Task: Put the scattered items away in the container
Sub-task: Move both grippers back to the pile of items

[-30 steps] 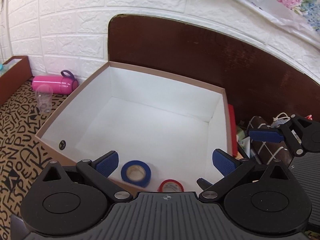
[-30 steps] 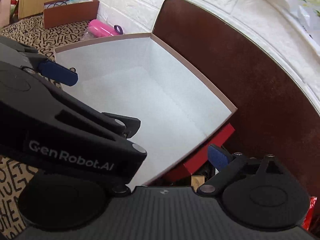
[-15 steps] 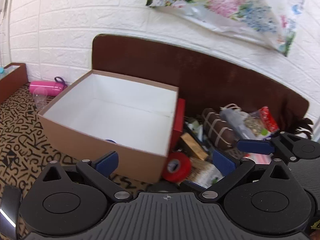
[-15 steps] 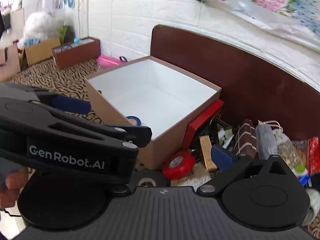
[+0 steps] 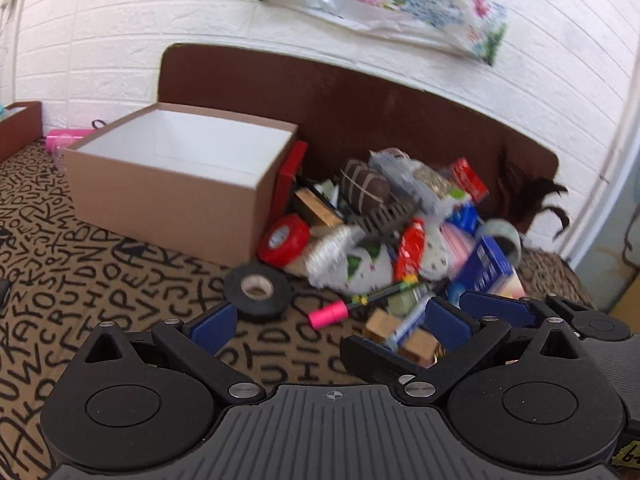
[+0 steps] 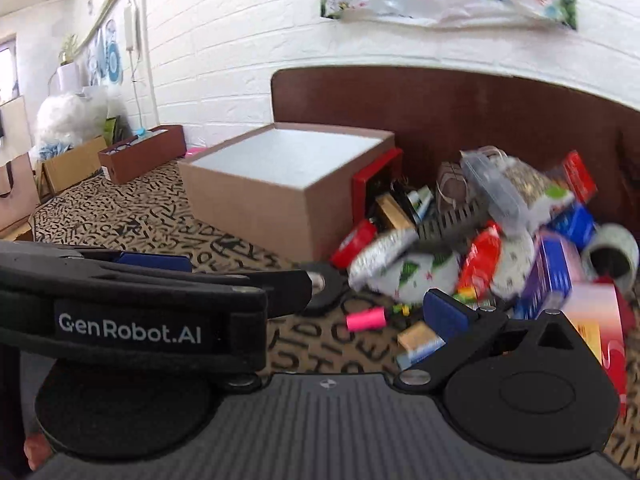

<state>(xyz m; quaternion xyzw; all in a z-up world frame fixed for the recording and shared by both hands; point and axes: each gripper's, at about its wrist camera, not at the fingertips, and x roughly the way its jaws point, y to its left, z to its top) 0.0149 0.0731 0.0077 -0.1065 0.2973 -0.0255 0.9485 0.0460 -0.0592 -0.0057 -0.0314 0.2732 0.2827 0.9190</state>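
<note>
Meanwhile, both claws hang spread and empty over the patterned mat (image 5: pixel 80 280), the left gripper (image 5: pixel 328 320) facing a black tape roll (image 5: pixel 258 290) and a pink marker (image 5: pixel 329 313), the right gripper (image 6: pixel 376 308) beside it with nothing between its pads, apparently poised to pick the next piece. The open box (image 5: pixel 168 196) sits to the left, its red lid (image 5: pixel 289 184) propped against its side, just beside the heap (image 5: pixel 400 232) of packets and rolls banked against a brown board (image 5: pixel 360 112) and white brick wall (image 5: pixel 120 40).

One cardboard box (image 5: pixel 168 184), one black tape roll (image 5: pixel 258 294), one red tape roll (image 5: pixel 284 240), one pink marker (image 5: pixel 332 314).
</note>
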